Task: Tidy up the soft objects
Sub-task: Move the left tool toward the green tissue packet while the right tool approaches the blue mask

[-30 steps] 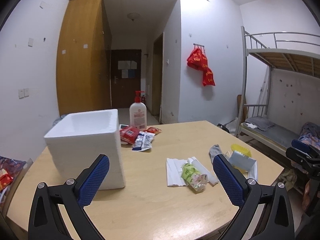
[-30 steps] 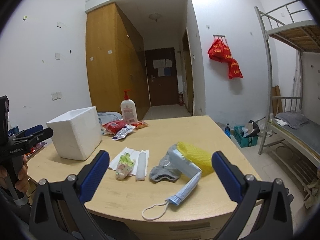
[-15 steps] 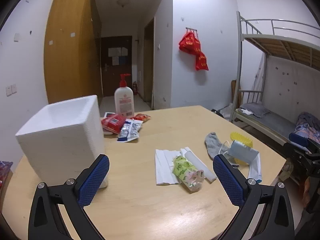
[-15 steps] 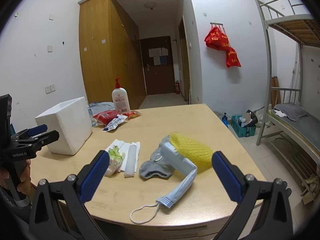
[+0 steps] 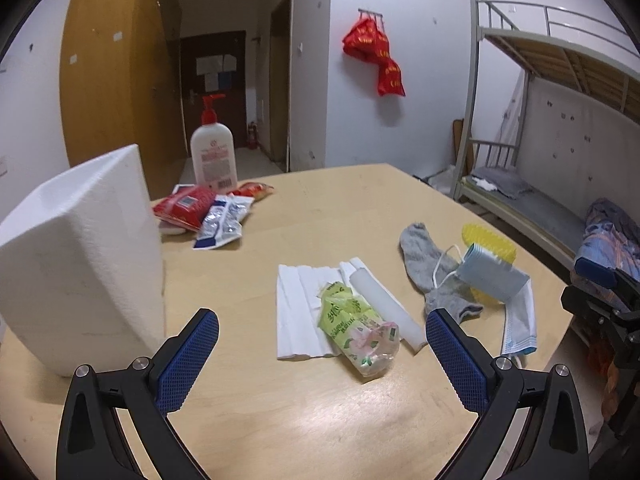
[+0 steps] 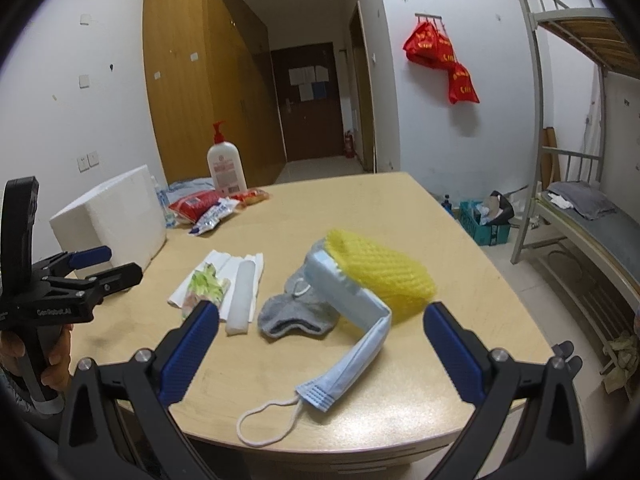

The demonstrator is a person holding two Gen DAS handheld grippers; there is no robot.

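Lying diagonally, face mask (image 6: 352,344) draped.

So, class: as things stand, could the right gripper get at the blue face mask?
Probably yes. The right gripper is open, and the face mask lies between its fingers near the table edge, draped over the yellow net, nothing covering it.

A dormitory room: a metal bunk bed (image 6: 576,128) stands by the wall, a tall wooden wardrobe (image 6: 200,92) flanks the entrance door (image 6: 308,100) (papers pinned on it), beyond a wooden table (image 6: 360,216).
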